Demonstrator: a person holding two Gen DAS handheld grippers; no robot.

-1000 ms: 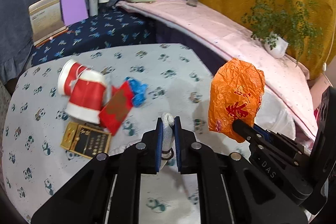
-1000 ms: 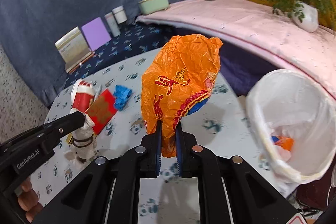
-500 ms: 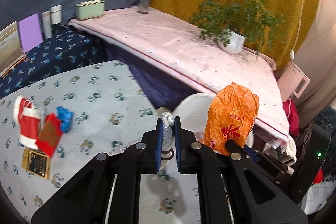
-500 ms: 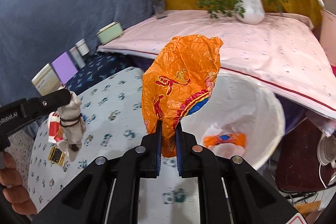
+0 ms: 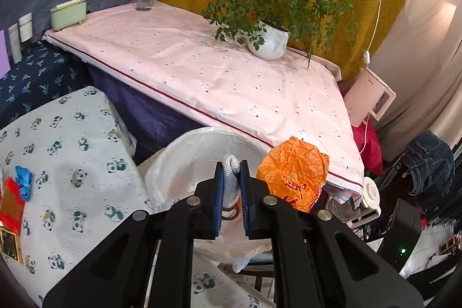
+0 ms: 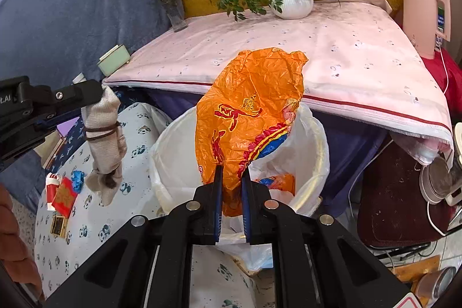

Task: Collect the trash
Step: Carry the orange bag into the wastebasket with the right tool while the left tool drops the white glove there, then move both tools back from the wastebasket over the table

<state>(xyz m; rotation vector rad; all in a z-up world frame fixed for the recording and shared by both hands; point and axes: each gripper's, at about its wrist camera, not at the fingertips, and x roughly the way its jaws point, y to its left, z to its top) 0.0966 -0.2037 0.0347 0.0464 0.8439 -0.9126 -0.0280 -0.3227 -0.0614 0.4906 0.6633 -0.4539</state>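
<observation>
Showing only rightward: bin's (image 6: 314, 140) orange trash (image 6: 277, 182)

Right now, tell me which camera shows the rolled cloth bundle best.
The right wrist view: the rolled cloth bundle hangs full length from the left claw, band visible. The left wrist view shows only its top between the pads.

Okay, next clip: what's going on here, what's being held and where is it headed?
A person is clearing trash with handheld tongs. The right tongs are clamped on a crumpled orange plastic bag, above the white-lined waste bin. The left tongs grip a beige knitted cloth bundle tied with a brown band beside the bin. More litter lies on the panda-print tablecloth.
</observation>
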